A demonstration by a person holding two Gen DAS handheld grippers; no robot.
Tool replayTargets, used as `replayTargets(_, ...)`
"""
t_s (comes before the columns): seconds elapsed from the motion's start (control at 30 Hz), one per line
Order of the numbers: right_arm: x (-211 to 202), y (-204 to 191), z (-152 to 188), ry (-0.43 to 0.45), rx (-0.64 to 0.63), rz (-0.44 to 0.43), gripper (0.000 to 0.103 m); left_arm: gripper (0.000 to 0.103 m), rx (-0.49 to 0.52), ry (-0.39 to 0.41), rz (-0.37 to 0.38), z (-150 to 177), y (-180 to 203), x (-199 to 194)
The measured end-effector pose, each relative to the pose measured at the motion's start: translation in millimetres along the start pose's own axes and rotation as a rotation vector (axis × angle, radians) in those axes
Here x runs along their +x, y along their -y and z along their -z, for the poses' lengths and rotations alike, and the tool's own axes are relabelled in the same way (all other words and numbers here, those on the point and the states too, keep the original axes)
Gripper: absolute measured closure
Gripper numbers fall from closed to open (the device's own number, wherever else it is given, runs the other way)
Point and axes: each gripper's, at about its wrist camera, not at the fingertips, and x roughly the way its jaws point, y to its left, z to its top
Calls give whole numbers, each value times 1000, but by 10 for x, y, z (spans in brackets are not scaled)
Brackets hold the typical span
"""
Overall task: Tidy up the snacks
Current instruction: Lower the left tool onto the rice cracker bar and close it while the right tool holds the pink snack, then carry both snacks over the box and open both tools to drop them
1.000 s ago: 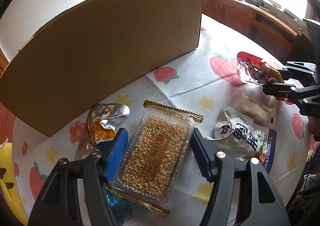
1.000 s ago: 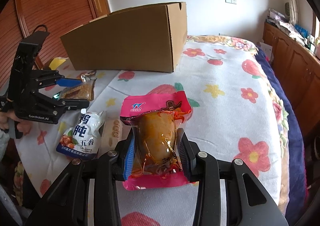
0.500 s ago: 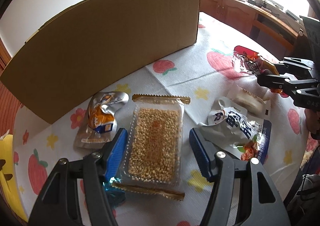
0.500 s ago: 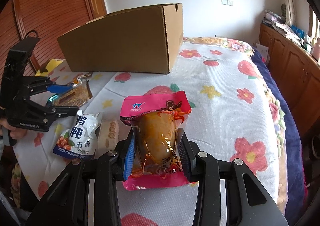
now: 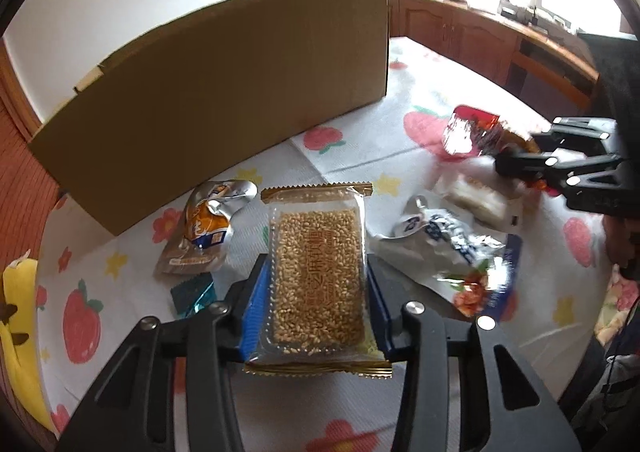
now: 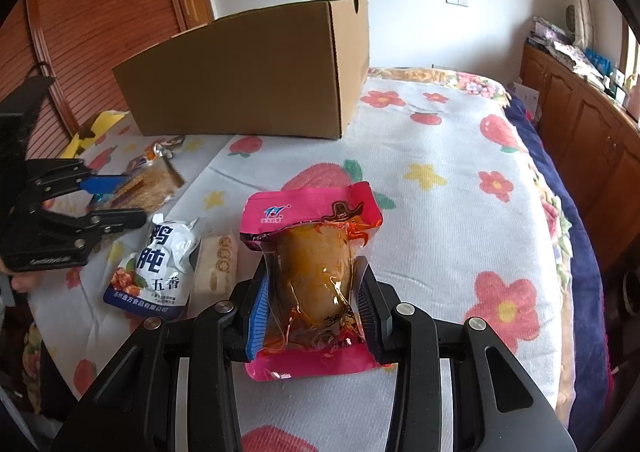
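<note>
Covering the whole work surface, a white cloth (image 6: 448,211) printed with flowers, stars and strawberries carries everything in view. On it stands a large brown cardboard box (image 5: 224,91), set behind the loose snacks. The left gripper (image 5: 316,292) has its blue-padded jaws closed narrowly against both long sides of a clear grain-bar packet (image 5: 318,272) with gold crimped ends, which points toward the box. The right gripper (image 6: 312,288) has its jaws pressed on either side of a pink pouch (image 6: 312,276) with a clear window showing a brown piece of food; the pouch stands out ahead of the fingers, above the cloth. Between the two grippers lies a white-and-blue pouch (image 6: 158,264) with large Chinese characters, and just beside it, touching or nearly so, a pale wrapped biscuit pack (image 6: 218,264). Left of the grain-bar packet lies a crumpled silver-and-orange pouch (image 5: 206,228), near the box's foot. Just in front of that pouch sits a small teal foil wrapper (image 5: 194,294), close to the left gripper's left finger.
</note>
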Motion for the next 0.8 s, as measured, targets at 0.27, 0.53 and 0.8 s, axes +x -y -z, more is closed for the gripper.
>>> replayTargets(0.27, -4, -15, 5, 4, -4, -1, 64, 59, -66, 84, -4, 40, -106, -401)
replayTargets(0.53, -37, -21, 18, 16, -5, 14, 64, 59, -95, 145, -32, -34, -149, -672)
replayTargets(0.8, -77, -54, -15, 11, -9, 23, 64, 59, -119, 205, -67, -73, -265, -914)
